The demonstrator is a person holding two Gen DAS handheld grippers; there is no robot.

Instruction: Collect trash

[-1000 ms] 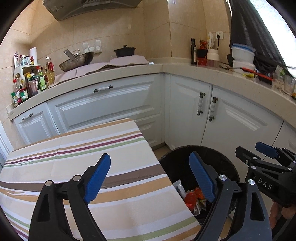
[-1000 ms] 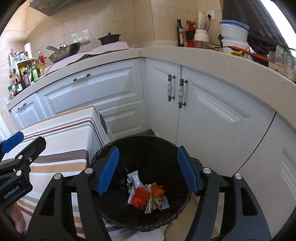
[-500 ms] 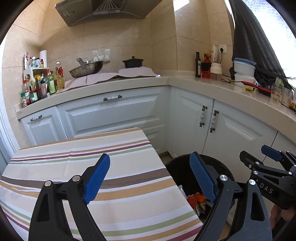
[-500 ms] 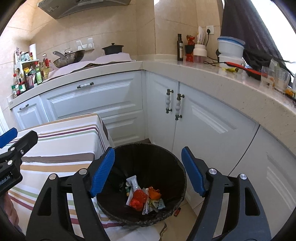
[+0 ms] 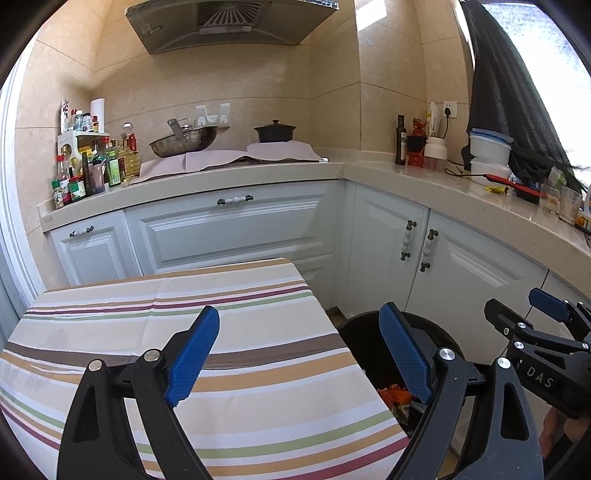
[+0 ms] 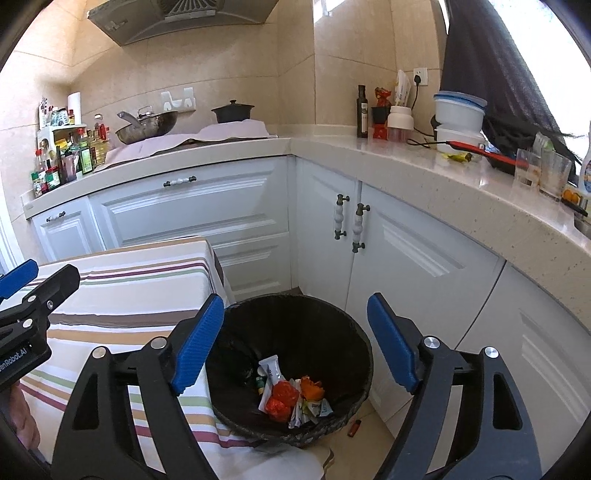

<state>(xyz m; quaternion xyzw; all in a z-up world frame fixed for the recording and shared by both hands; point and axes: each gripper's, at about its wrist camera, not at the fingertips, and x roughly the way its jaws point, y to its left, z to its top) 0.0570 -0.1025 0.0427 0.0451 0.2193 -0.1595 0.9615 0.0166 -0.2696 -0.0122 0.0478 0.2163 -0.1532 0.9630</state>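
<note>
- Far left on the counter we see a cluster of sauce bottles against the tiled wall, with a paper roll behind them.
- Next along, a wok and a dark lidded pot sit on pale cloths under the range hood.
- Down in front, the striped tablecloth covers the table, and its top lies bare beneath us.
- Our left tongs hang over that cloth with the blue pads wide apart and nothing between them.
- Just right of the table's edge stands the black bin, on the floor in front of the white corner cupboards.
- There's the trash: a white tube, red and orange wrappers and some paper scraps, piled at the bottom of the bin.
- Our right tongs hover above the bin's mouth, jaws opening right now, empty, with only the bin seen through the gap.
- A small orange lighter lies on the floor tiles just beside the bin's right side.
- Further right on the counter we spot a dark bottle, stacked white tubs, a red-handled tool and clear glasses near the window.
</note>
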